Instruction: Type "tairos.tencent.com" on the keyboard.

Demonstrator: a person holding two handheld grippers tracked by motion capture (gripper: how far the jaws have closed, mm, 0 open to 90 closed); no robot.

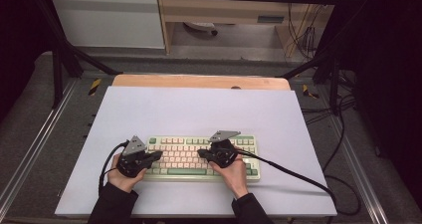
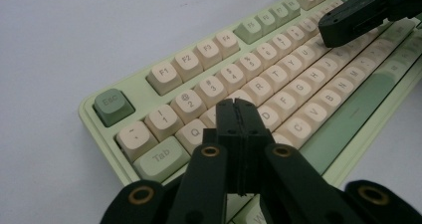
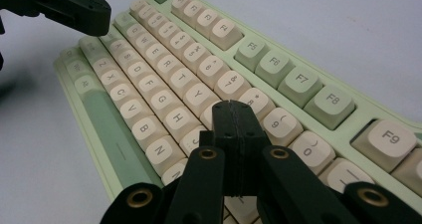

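Lying near the front edge of the white worktop [image 1: 199, 109], a pale green keyboard [image 1: 201, 157] with cream keys sits with both grippers poised over it. At its left end the left gripper [image 1: 158, 155] has its fingers [image 2: 230, 119] pressed together with nothing between them, the tips above the keys beside Q and the number row. Over the middle-right keys, the right gripper [image 1: 201, 153] has its fingers [image 3: 233, 117] likewise together and empty, just above the keys near 8 and 9.
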